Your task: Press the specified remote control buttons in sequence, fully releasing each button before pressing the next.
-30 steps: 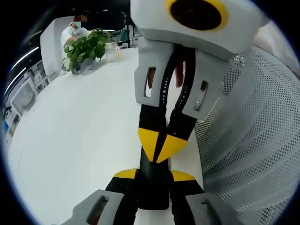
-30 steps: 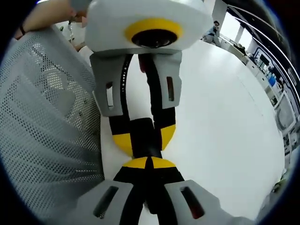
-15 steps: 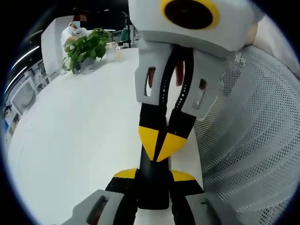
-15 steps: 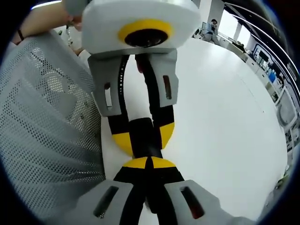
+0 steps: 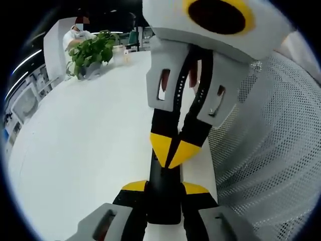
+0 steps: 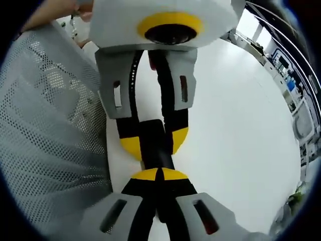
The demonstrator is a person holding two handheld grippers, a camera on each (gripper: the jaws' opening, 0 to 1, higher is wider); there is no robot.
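Remote control: one slim black plastic remote control [image 5: 163, 203], held above the white surface [image 5: 90, 145], close to the edge where the mesh panel stands. Its buttons cannot be made out.
Left hand-held gripper: one [image 5: 164, 187], grey with yellow-tipped jaws. The jaws are clamped on the remote's two long sides. In the right gripper view it comes in from the top, with the black body [image 6: 153, 143] between its yellow pads [image 6: 131, 146].
Right hand-held gripper: one [image 6: 160, 174], of the same build. Its jaws are closed together with nothing between them, so the yellow tips form a single point. In the left gripper view that point [image 5: 173, 149] sits against the remote's upper face.
Mesh panel: one white perforated panel [image 5: 271, 150], just beside both hand-held grippers and along one side of the surface.
Plant: one leafy green potted plant [image 5: 93, 50] at the far edge of the surface.
People: one person in white [image 5: 75, 35] behind the plant; a bare forearm [image 6: 50, 10] behind the left hand-held gripper.
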